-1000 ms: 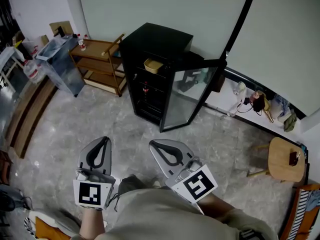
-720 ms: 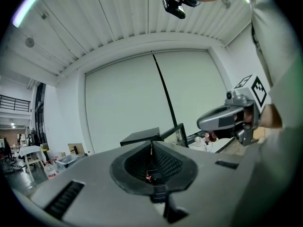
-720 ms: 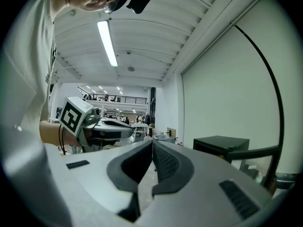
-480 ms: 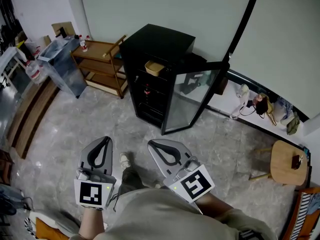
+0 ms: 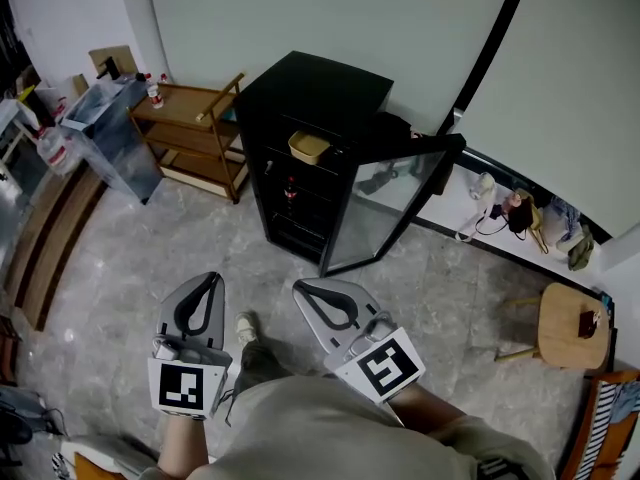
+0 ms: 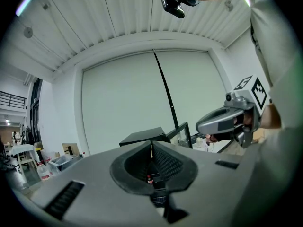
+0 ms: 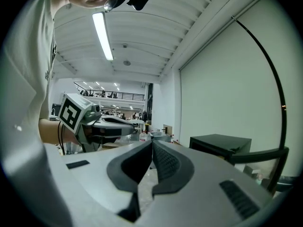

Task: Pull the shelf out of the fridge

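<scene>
Stepping forward, the person has brought a shoe [image 5: 246,325] into view, yet the shelf [image 5: 300,165] stays well off, inside the open fridge [image 5: 320,83], under a yellow bowl [image 5: 308,147]. It is probably a stiff, light rack (likely sliding on ledges), best taken at its front edge and pulled level. The left gripper [image 5: 208,279] and right gripper [image 5: 301,288] are empty, jaws together.

left tool [image 5: 209,279], right tool [image 5: 300,288]: grey, looped jaws | black-white marker cubes [image 5: 185,386] | khaki shirt [image 5: 300,428]
</scene>
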A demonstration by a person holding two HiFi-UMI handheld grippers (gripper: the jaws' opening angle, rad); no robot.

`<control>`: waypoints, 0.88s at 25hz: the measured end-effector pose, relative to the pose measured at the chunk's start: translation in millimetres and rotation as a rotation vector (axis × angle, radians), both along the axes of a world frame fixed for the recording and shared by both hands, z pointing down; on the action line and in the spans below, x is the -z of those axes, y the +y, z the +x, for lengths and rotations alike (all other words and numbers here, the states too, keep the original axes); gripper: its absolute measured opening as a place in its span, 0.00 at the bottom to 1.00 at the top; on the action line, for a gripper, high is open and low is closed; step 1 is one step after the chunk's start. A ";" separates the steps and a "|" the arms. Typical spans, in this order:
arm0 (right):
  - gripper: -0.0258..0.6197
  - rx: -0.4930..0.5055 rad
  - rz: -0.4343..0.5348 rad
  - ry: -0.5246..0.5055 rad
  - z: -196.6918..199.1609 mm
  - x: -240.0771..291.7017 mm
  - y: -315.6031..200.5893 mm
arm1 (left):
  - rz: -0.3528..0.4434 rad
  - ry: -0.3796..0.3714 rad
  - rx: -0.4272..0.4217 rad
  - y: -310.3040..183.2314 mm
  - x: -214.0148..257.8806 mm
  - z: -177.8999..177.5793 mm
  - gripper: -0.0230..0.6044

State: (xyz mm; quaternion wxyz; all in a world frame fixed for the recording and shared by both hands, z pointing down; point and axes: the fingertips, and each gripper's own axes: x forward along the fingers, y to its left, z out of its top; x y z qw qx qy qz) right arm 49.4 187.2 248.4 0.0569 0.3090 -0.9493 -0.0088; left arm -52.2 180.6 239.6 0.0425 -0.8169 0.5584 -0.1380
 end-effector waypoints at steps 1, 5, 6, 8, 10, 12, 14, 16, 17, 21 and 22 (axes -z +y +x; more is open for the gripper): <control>0.04 -0.006 -0.002 0.003 -4.1 -1.0 -7.1 | -0.002 0.002 -0.003 -7.6 -0.7 -4.5 0.05; 0.04 -0.034 -0.007 0.018 -22.5 -3.2 -36.2 | 0.001 -0.002 -0.034 -39.7 -0.3 -22.7 0.05; 0.04 -0.046 -0.012 0.020 -26.8 -3.7 -44.1 | -0.001 -0.002 -0.043 -48.3 -0.4 -27.2 0.05; 0.04 -0.071 -0.024 0.023 -36.0 -4.5 -60.7 | -0.010 0.001 -0.062 -66.5 -0.7 -36.5 0.05; 0.04 -0.093 -0.032 0.022 -47.4 -3.1 -77.5 | -0.016 -0.002 -0.085 -85.6 1.4 -46.4 0.05; 0.04 -0.110 -0.034 0.021 -60.4 -0.4 -94.0 | -0.017 -0.006 -0.112 -104.3 4.5 -56.5 0.05; 0.04 -0.133 -0.036 0.020 -73.4 1.3 -110.9 | -0.018 -0.007 -0.137 -122.7 6.6 -67.2 0.05; 0.04 -0.159 -0.036 0.020 -86.2 1.2 -127.4 | -0.017 -0.005 -0.161 -140.1 7.5 -78.9 0.05; 0.04 -0.172 -0.036 0.021 -92.6 0.7 -135.1 | -0.016 -0.004 -0.172 -148.3 7.7 -85.2 0.05; 0.04 -0.223 -0.043 0.031 -116.2 -2.2 -162.9 | -0.017 0.005 -0.213 -179.6 7.6 -111.0 0.05; 0.04 -0.237 -0.045 0.035 -121.4 -3.2 -170.0 | -0.018 0.004 -0.224 -187.6 7.2 -116.7 0.05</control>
